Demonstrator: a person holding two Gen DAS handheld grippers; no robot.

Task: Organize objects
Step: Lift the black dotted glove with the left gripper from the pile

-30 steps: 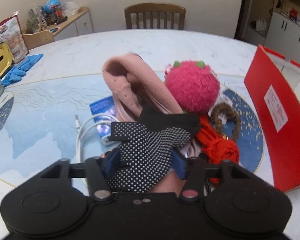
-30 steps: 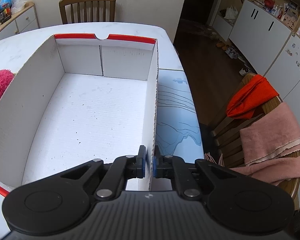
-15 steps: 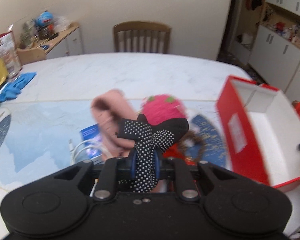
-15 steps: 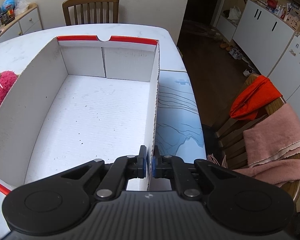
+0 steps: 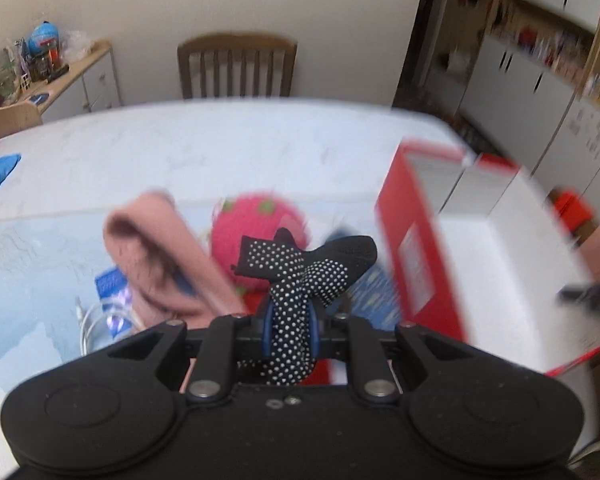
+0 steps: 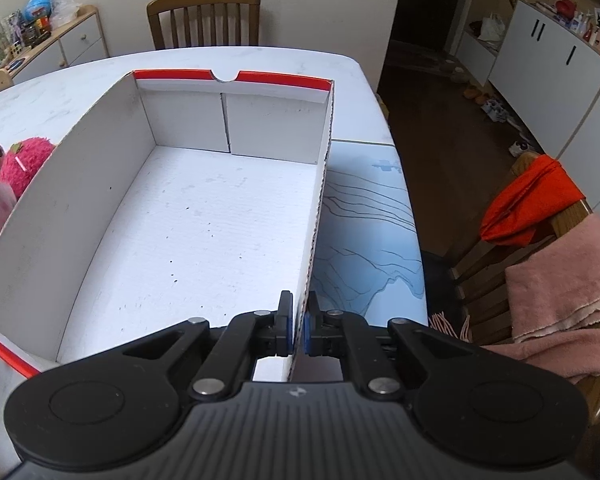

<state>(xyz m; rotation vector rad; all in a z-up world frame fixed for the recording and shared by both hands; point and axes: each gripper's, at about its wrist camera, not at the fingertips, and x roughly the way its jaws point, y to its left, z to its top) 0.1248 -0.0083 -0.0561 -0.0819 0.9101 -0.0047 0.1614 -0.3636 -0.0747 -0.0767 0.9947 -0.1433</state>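
The left gripper [image 5: 290, 330], spread a second ago, now pinches the dotted sock [image 5: 300, 276], lifted toward the box [image 6: 204, 216]; the right gripper [image 6: 296, 330] pinches its right wall.

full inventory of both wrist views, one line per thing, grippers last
sock: 1, black with white dots, pinched in the left gripper, off the table
box: 1, red outside, white inside, nothing in it, on the table's right side
plush ball: 1, pink with green bits, on the table left of the box
pink cloth: 1, crumpled, left of the plush ball
blue packet: 1, partly under the pink cloth
white cable: 1, beside the packet
table: 1, white marble top with a blue mat
far chair: 1, wooden, behind the table
side chair: 1, wooden, draped with orange and pink cloths
left gripper: shut on the sock
right gripper: shut on the box's right wall
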